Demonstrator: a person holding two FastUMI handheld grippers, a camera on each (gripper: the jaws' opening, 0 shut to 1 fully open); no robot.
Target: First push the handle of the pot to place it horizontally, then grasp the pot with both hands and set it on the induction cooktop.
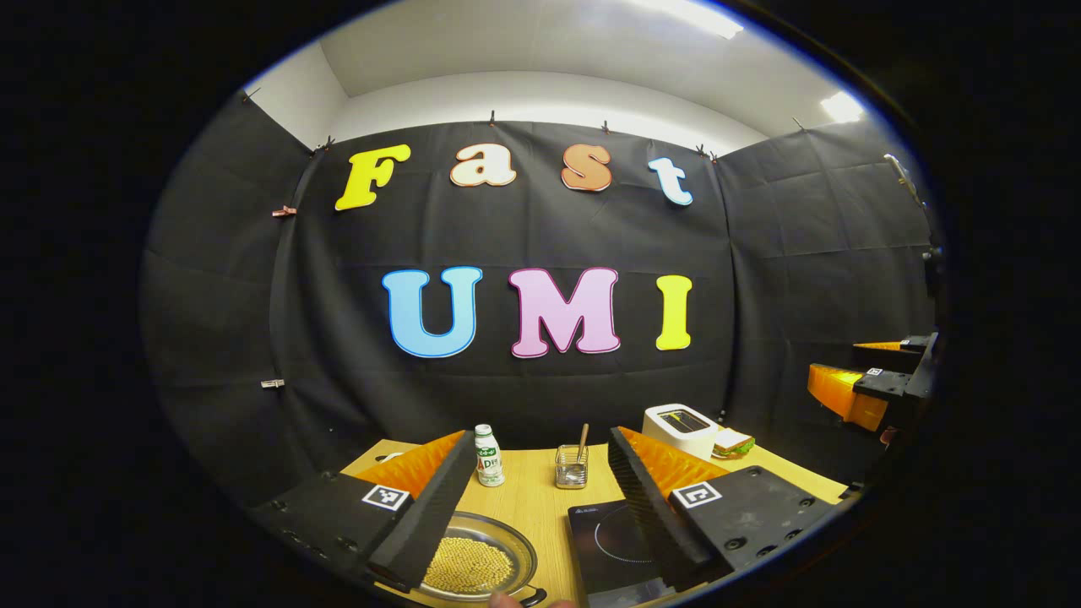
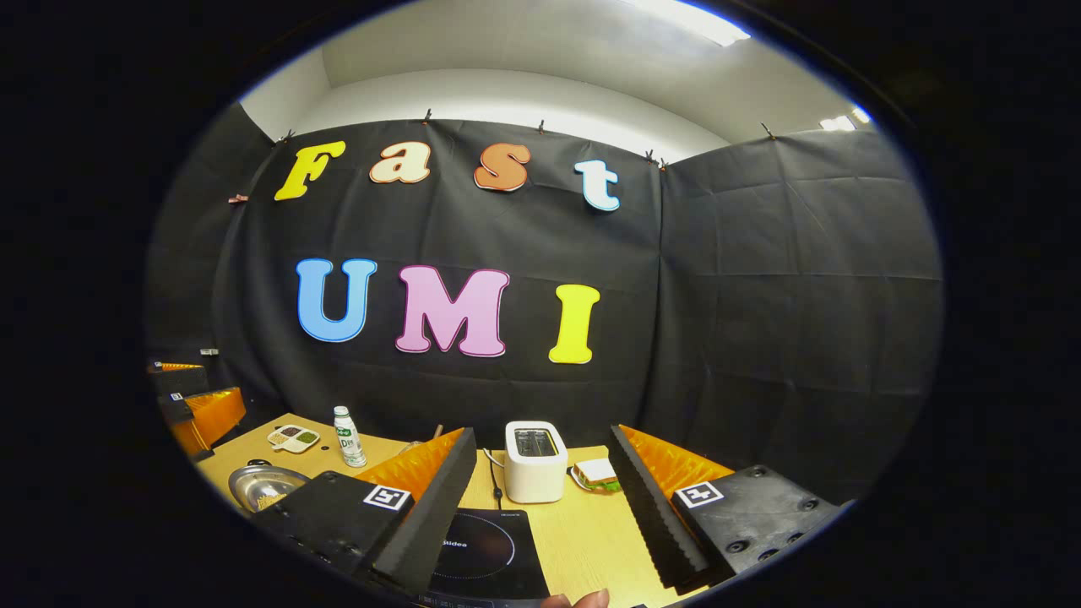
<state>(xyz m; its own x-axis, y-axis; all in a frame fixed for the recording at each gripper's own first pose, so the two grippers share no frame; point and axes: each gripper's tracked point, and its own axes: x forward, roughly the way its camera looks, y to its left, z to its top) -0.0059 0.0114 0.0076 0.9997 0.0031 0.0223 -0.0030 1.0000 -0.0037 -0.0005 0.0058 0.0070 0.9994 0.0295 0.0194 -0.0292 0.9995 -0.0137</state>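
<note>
On the wooden tabletop (image 1: 540,498), the pot (image 1: 477,561) sits at the near left, a shallow steel pan holding a layer of small yellow grains. The black induction cooktop (image 1: 610,545) lies flat just to its right, the two near each other but apart. Farther back stand a small white bottle (image 1: 488,456), a clear glass holder (image 1: 572,467) with a stick in it, a white toaster (image 1: 681,429) and a sandwich on a plate (image 1: 732,442) at the far right. In the right gripper view a small divided dish (image 2: 293,437) lies at the far left, beyond the pot (image 2: 263,485).

The left tool (image 1: 540,515) hangs above the tabletop with its fingers spread wide and nothing between them; its left finger covers part of the pot's rim. The right tool (image 2: 540,515) is likewise wide apart and empty, over the cooktop (image 2: 486,553); it also shows at the right edge of the left gripper view (image 1: 861,384).

The pot's near edge is cut off. A dark piece at its near right rim (image 1: 530,598) may be the handle, but which way it points cannot be told. A fingertip (image 1: 505,601) pokes in at the bottom.
</note>
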